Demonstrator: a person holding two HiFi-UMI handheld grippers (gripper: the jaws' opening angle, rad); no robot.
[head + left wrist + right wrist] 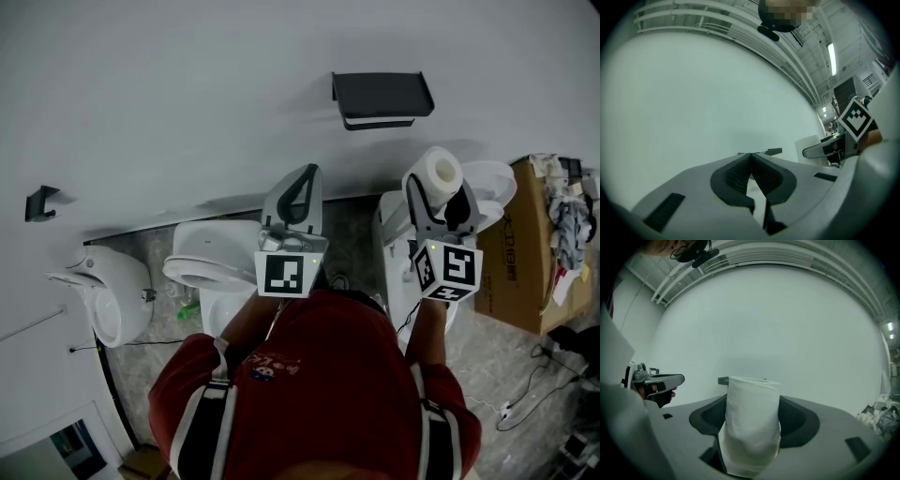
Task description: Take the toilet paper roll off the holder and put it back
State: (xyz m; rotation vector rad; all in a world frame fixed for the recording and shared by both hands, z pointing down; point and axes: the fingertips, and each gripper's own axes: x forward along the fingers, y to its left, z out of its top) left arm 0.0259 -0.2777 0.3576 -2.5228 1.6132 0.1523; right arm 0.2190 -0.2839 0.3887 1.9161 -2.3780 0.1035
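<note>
R hand-held gripper (437, 187) clamps the toilet paper roll (439, 172). Roll stands upright btwn jaws, core axis vertical, open end up. The holder (382, 97) on the wall (187, 94) lies ahead of it, a bit to its left, apart. L hand-held gripper (302, 183): jaws closed together, empty. R looks nearer.

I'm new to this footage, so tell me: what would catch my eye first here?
A white toilet paper roll stands upright, clamped in the right gripper, in front of the black holder on the wall. The left gripper beside it is shut on nothing.
</note>
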